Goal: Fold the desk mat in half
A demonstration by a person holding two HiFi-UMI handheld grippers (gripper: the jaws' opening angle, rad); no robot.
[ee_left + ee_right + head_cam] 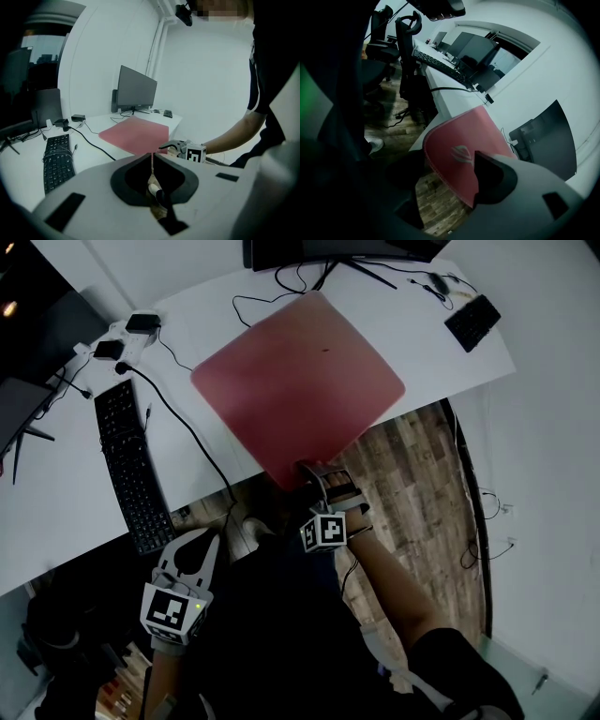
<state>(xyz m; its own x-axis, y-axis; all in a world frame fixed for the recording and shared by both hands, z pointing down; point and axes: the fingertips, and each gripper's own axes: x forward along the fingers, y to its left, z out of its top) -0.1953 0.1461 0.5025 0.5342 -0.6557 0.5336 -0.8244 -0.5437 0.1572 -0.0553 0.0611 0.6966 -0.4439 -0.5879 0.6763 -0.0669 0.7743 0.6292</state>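
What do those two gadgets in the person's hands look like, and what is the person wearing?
The left gripper and right gripper are pale grey plastic with black inner jaw linings. Each carries a white cube printed with black square markers. The person wears a dark short sleeve.

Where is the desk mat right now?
In the head view the desk mat lies on the white desk, right of the keyboard, its near corner overhanging the edge between the right gripper's open jaws.
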